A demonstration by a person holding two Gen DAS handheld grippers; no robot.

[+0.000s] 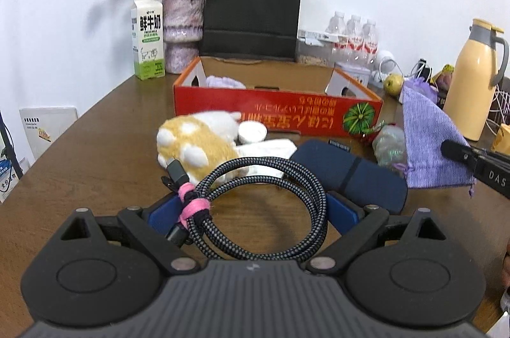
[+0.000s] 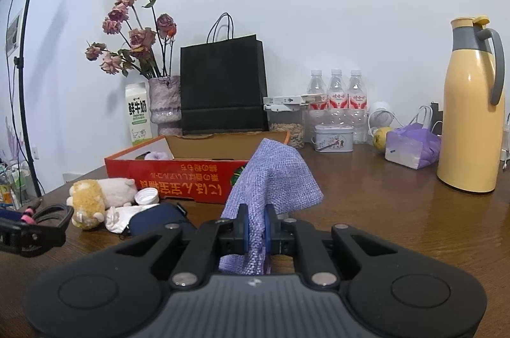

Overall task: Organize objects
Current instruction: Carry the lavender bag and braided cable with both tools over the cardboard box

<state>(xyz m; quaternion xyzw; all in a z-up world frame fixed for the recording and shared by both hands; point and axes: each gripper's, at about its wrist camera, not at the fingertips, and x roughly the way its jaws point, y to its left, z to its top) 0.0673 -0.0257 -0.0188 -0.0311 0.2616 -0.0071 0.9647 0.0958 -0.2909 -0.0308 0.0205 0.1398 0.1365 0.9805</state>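
The right gripper [image 2: 255, 231] pinches the purple fabric pouch [image 2: 274, 178] aloft just before the red cardboard box [image 2: 178, 175]. The left gripper [image 1: 251, 207] stands wide around the coiled braided cable [image 1: 264, 204]. The pouch should clear the box wall before release.

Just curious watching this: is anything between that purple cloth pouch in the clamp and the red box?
Nothing visible. The purple pouch hangs in the right gripper, directly before the red box; the plush toy lies off left.

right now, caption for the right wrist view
Right tongs pinch a lilac woven fabric pouch before a red cardboard box.
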